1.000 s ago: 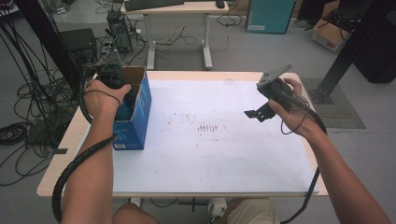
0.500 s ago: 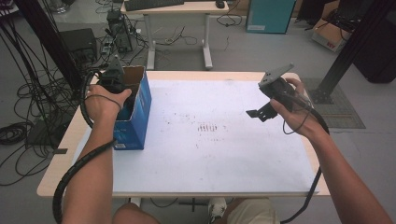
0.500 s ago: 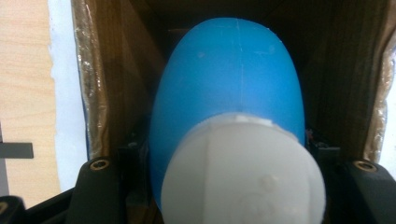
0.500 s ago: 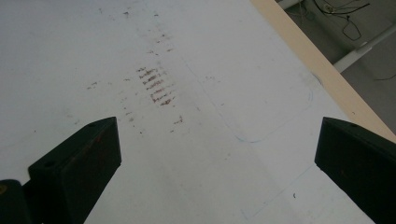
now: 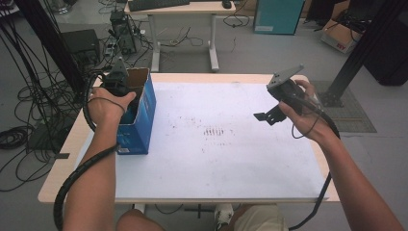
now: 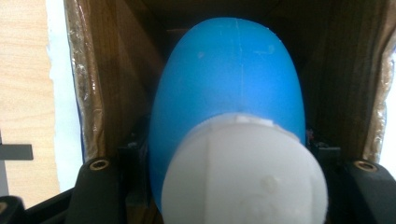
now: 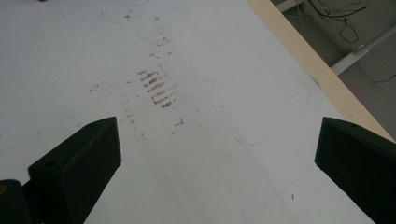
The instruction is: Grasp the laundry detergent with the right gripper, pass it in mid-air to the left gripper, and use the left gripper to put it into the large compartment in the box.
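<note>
1. The left gripper point(image 5: 117, 79) sits at the upper left of the high view, pointing down into the open top of a blue cardboard box point(image 5: 139, 122). In the left gripper view its two black jaws rise at the lower left and lower right corners and are clamped against the sides of a blue bottle point(image 6: 229, 88), which fills the middle of that frame.

2. The bottle has a rounded blue body and a white cap point(image 6: 243, 172); the cap lies nearest the camera at the bottom centre, and the body runs away from it into the box. Brown cardboard walls stand close on both sides of the bottle, with a strip of shiny tape along each edge.

3. The right gripper point(image 5: 267, 117) is at the right of the high view, held up above the table in the person's right hand point(image 5: 300, 113). In the right gripper view its jaws stand wide apart, one at the lower left and one at the far right edge, with nothing between them.

4. Below that gripper lies the white table sheet point(image 7: 210, 154), marked with a patch of small brown smudges point(image 7: 156, 88) at the upper middle of the right gripper view.

5. The box stands at the left edge of the table point(image 5: 207, 77), its open top towards the far side. The left hand point(image 5: 108, 103) wraps the gripper's body just above the box rim.
</note>
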### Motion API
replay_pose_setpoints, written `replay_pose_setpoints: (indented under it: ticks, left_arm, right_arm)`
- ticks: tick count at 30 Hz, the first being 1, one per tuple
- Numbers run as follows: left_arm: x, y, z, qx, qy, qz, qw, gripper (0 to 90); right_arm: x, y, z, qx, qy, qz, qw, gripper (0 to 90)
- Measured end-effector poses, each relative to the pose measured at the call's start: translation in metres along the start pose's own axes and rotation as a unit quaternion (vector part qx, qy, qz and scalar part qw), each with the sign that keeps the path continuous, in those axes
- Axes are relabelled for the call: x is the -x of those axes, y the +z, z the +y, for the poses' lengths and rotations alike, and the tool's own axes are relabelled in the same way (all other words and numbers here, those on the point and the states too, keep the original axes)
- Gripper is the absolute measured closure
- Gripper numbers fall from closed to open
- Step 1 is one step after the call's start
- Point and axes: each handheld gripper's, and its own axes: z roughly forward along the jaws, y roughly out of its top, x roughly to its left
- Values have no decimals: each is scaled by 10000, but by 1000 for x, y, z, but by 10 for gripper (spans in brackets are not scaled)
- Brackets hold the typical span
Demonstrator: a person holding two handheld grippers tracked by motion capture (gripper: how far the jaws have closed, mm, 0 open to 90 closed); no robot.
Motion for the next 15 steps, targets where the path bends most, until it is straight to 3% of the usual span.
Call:
replay_pose_setpoints:
  ticks: [15]
  left_arm:
    - [1, 0, 0, -28, 8, 35, 10000, 367]
  right_arm:
    - [1, -2, -3, 10, 42, -37, 10000, 3]
